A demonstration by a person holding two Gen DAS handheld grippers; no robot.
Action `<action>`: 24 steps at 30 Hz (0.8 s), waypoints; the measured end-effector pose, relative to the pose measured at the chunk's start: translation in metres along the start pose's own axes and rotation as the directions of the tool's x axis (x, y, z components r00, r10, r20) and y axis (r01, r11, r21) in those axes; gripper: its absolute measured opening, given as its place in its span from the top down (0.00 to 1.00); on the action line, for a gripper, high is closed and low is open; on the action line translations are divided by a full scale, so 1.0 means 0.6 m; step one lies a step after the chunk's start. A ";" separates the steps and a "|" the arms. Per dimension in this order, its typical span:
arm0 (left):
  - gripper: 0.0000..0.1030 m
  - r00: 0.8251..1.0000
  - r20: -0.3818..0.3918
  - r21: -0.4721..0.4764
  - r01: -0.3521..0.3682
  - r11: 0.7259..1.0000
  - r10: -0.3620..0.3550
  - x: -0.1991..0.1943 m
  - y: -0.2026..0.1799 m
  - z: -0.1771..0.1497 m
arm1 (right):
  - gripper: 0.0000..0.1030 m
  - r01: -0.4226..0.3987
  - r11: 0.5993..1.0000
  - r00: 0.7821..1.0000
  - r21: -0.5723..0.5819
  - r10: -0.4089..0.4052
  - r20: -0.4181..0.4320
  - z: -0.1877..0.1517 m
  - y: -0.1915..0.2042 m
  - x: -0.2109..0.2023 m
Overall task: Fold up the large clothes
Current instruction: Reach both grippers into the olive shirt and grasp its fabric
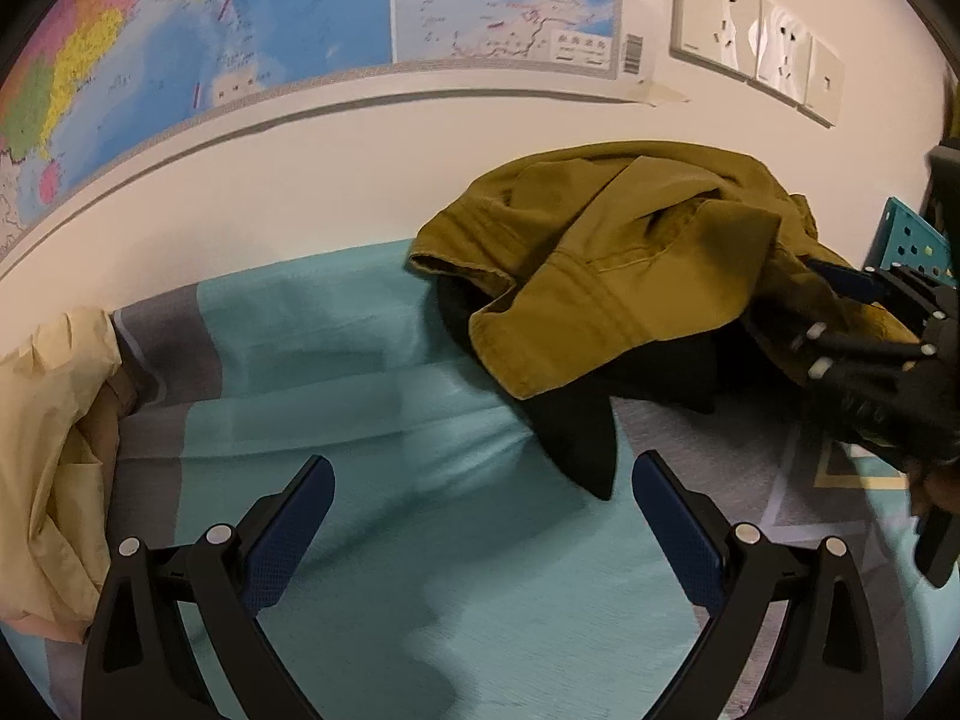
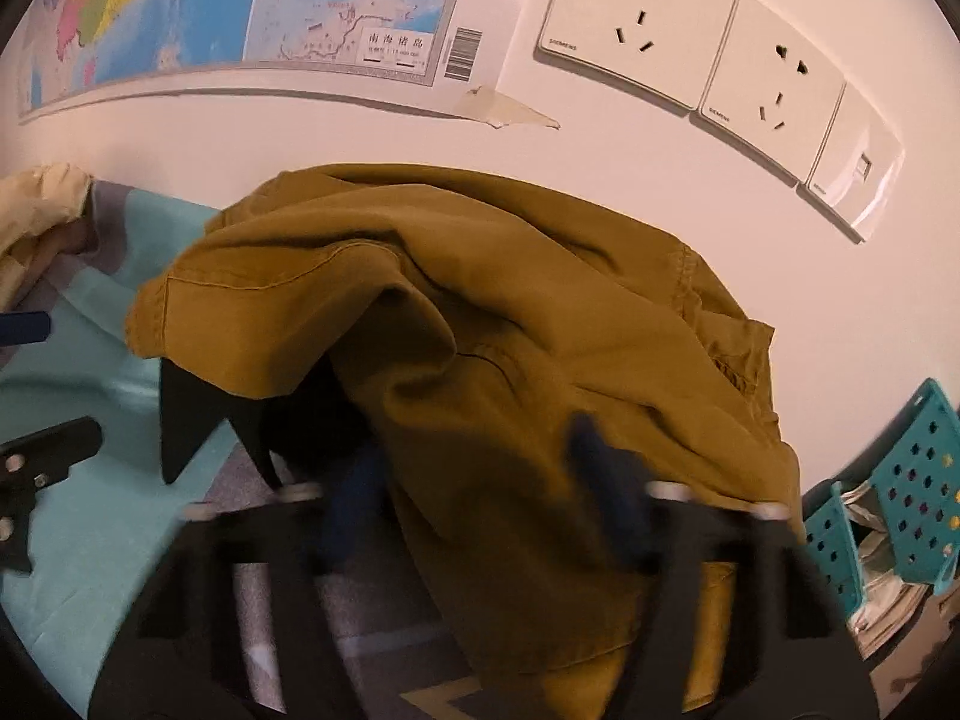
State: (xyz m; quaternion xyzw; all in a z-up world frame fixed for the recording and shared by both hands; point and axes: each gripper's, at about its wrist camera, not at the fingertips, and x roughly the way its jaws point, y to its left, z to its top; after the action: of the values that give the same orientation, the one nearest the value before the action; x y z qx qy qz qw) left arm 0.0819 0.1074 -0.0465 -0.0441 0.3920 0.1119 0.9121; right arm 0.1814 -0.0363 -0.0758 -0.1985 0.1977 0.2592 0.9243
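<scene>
A mustard jacket (image 1: 606, 258) with a black lining (image 1: 576, 438) is heaped on the teal bedsheet (image 1: 336, 372), close to the wall. My left gripper (image 1: 483, 480) is open over bare sheet, left of the jacket and below it in the picture, holding nothing. Its blue finger (image 2: 24, 324) shows at the left edge of the right wrist view. My right gripper (image 2: 480, 480) is blurred, with a thick fold of the jacket (image 2: 456, 312) caught between its fingers. In the left wrist view the right gripper (image 1: 822, 318) clamps the jacket's right edge.
A cream cloth (image 1: 54, 450) lies bunched at the bed's left end. At the right stands a teal perforated basket (image 2: 900, 480) with papers in it. The wall right behind the jacket carries a map (image 1: 180, 48) and sockets (image 2: 642, 18).
</scene>
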 end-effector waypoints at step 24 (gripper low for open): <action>0.07 0.998 0.045 0.034 -0.053 0.998 0.051 0.012 0.059 0.010 | 0.95 -0.095 0.993 0.969 0.075 0.075 0.234 0.123 -0.100 -0.196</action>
State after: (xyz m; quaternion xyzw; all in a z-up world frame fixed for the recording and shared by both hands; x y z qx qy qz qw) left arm 0.0822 0.1439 -0.0472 -0.0153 0.3748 0.1297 0.9178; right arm 0.1414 -0.0957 0.0577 -0.1189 0.1081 0.3111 0.9367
